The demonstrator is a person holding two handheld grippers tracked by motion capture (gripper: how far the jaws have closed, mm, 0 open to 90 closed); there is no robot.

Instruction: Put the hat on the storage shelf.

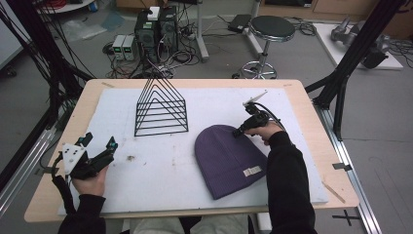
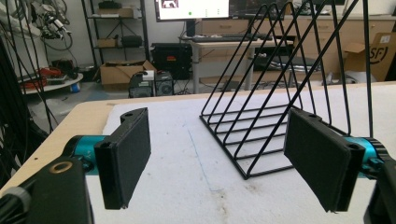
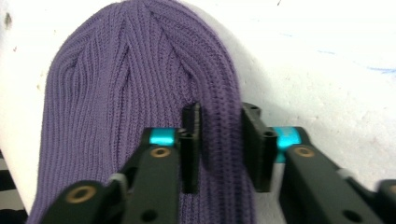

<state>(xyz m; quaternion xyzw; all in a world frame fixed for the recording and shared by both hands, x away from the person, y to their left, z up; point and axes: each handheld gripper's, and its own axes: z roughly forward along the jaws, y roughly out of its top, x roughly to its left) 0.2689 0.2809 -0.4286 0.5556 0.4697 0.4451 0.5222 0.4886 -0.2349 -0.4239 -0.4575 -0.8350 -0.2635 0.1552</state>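
My right gripper (image 3: 219, 140) pinches a ridge of the purple beanie (image 1: 229, 158) (just right of the wire rack (image 1: 161, 109)); my left gripper (image 2: 217, 158) gapes wide, left of it, empty.

Lab: computer towers (image 1: 156, 29), cables (image 1: 182, 53), shelving (image 2: 116, 37)

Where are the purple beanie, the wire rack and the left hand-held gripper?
purple beanie (image 1: 226, 156), high view, knit body.
wire rack (image 1: 161, 109), high view, triangular wires.
left hand-held gripper (image 1: 99, 143), high view, between its open fingertips.
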